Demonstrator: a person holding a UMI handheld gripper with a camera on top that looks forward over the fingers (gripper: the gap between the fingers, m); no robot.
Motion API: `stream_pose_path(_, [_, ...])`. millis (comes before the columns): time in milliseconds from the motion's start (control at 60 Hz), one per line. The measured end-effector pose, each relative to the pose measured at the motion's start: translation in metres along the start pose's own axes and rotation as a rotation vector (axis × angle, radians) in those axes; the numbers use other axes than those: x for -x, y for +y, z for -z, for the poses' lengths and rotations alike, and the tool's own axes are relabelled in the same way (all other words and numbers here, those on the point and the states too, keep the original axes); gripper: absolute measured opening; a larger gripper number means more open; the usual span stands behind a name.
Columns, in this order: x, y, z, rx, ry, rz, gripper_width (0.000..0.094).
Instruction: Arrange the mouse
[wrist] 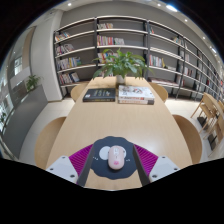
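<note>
Between my fingers, near end of the table: the mouse, light-coloured, sitting on a dark round mouse mat. Gripper is spread wide — magenta pads flank the mat left and right, gap visible on both sides of the mouse, so nothing clamped. Mouse rests on the mat under its own weight, roughly centred on it, long axis pointing away from me.

Tabletop is pale wood, long, running away from me. Far end holds a dark book on the left and a stack of books just beside it on the right — well apart from the mouse. Potted plant stands beyond those, at the far edge. Wooden chairs tucked along both sides of the table.

Back wall is bookshelves, several tiers, partly filled. I can't tell whether the pads touch the mat's rim or just hover beside it.
</note>
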State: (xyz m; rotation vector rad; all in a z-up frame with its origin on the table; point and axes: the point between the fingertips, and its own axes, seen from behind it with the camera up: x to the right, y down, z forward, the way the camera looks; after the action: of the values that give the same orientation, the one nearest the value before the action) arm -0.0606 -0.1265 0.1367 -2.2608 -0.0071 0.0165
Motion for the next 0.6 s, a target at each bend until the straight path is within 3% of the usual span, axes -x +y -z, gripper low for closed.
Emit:
stream_pose_path(267, [0.015, -0.027, 0.084, -0.099, 0.026, 0.021, 0.0764])
stream_pose_path(600, [0.033, -0.009, 0.13, -0.096, 0.026, 0.024, 0.0772])
